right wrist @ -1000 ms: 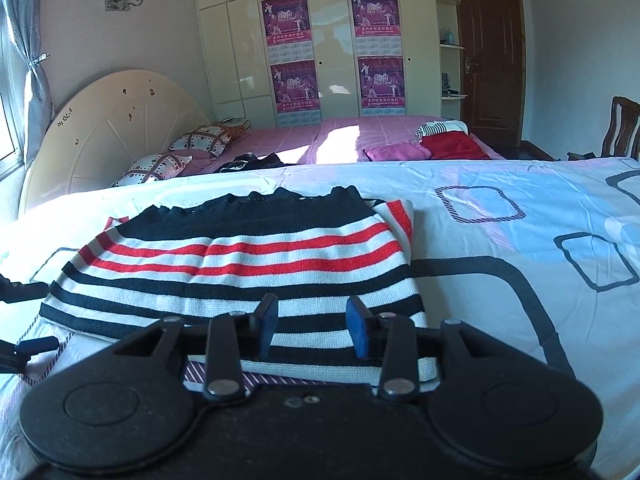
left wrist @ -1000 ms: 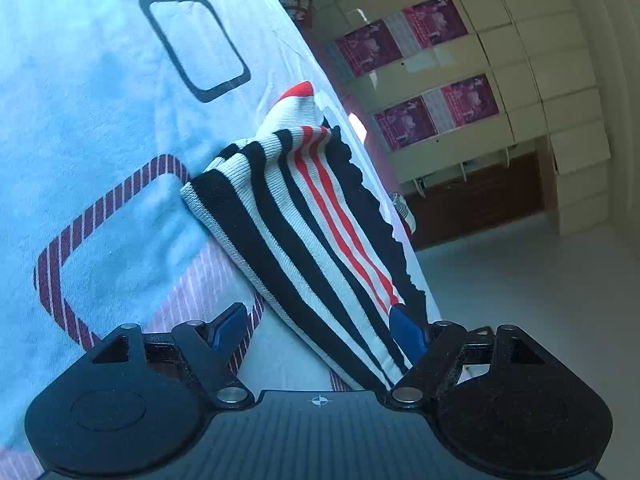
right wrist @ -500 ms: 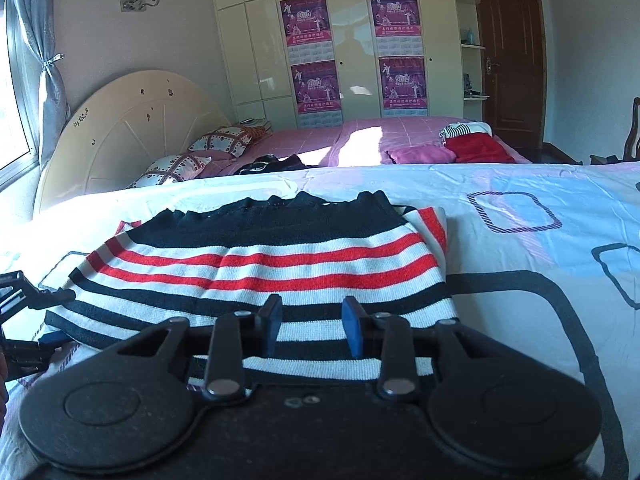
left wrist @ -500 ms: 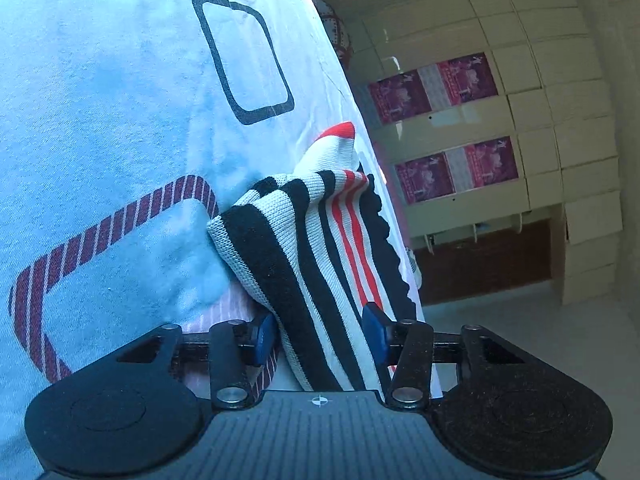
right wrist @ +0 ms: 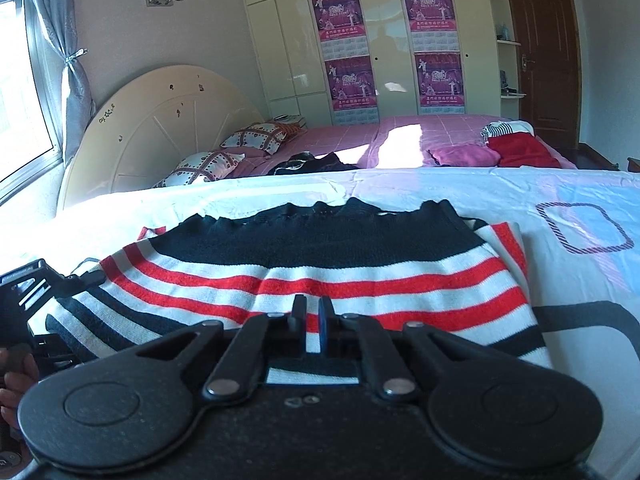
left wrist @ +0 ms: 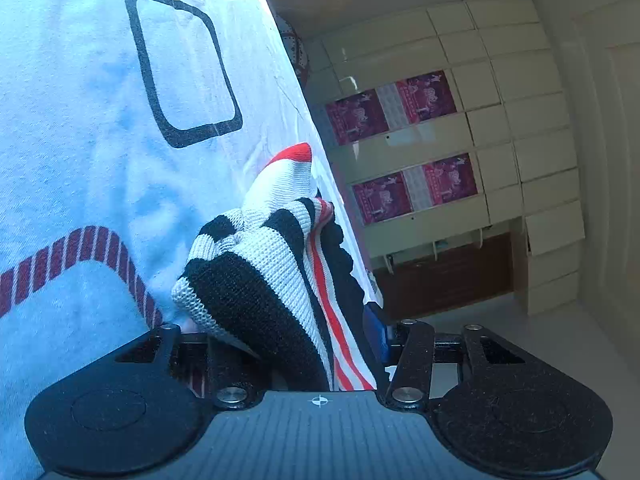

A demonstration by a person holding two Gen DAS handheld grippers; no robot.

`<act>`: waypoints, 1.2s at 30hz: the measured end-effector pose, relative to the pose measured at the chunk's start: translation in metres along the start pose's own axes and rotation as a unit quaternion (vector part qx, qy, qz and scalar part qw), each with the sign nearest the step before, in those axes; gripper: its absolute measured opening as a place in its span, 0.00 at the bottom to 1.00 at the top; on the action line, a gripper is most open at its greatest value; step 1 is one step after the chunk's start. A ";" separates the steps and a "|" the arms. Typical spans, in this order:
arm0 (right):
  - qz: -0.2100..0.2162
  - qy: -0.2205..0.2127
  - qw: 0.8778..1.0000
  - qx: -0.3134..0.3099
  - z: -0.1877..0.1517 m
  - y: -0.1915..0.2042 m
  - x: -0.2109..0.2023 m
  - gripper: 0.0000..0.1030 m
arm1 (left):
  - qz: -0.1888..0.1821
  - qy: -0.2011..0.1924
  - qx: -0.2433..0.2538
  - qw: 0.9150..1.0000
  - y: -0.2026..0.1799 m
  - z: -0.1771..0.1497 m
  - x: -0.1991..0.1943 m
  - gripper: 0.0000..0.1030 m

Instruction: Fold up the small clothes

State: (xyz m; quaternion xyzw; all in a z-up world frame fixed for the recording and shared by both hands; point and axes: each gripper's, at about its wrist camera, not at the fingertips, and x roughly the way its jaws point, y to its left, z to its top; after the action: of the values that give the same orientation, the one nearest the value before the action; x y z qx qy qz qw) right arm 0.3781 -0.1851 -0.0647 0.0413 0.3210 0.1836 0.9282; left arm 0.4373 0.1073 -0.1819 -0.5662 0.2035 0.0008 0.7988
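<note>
A small knit garment with black, white and red stripes (right wrist: 320, 264) lies on the pale patterned bedsheet (right wrist: 580, 280). My right gripper (right wrist: 311, 320) is shut on its near hem at the middle. My left gripper (left wrist: 296, 344) is at the garment's left edge, and the bunched striped knit (left wrist: 256, 280) fills the space between its jaws; one blue pad (left wrist: 378, 332) shows on the right, the other is hidden by cloth. The left gripper also shows at the left edge of the right wrist view (right wrist: 36, 292).
The sheet carries black and red-striped square outlines (left wrist: 184, 68). Beyond it stands a pink bed (right wrist: 400, 136) with pillows (right wrist: 260, 138) and folded red and pink clothes (right wrist: 516, 148). A wardrobe with posters (right wrist: 348, 40) and a brown door (right wrist: 540, 52) are behind.
Both grippers have closed on the garment. The left one pushed in under the left edge and bunched it up; the right one moved forward onto the near hem and shut.
</note>
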 end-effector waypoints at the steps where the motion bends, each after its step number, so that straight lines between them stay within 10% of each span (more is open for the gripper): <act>1: 0.002 0.001 1.000 -0.006 0.003 0.006 0.004 0.06 | -0.002 0.000 -0.003 1.000 0.000 0.002 0.002 0.47; 11: -0.024 0.023 0.999 -0.029 0.008 0.043 0.015 0.06 | -0.059 0.009 -0.006 0.998 0.020 -0.012 -0.042 0.47; 22: -0.056 0.049 0.997 -0.004 0.008 0.050 0.053 0.05 | -0.011 0.002 0.019 1.000 0.009 0.015 0.003 0.47; 26: -0.061 0.061 0.996 -0.004 0.007 0.052 0.064 0.04 | 0.028 0.016 0.034 0.999 0.014 0.016 0.003 0.15; 36: -0.081 0.093 0.992 -0.014 0.003 0.053 0.080 0.01 | 0.006 0.039 0.032 0.999 0.020 0.032 -0.003 0.16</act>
State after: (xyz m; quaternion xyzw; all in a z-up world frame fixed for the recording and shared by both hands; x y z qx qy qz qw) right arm 0.4214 -0.1065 -0.0979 -0.0149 0.4060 0.1148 0.9065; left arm 0.4407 0.1443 -0.1897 -0.5384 0.2374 -0.0228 0.8082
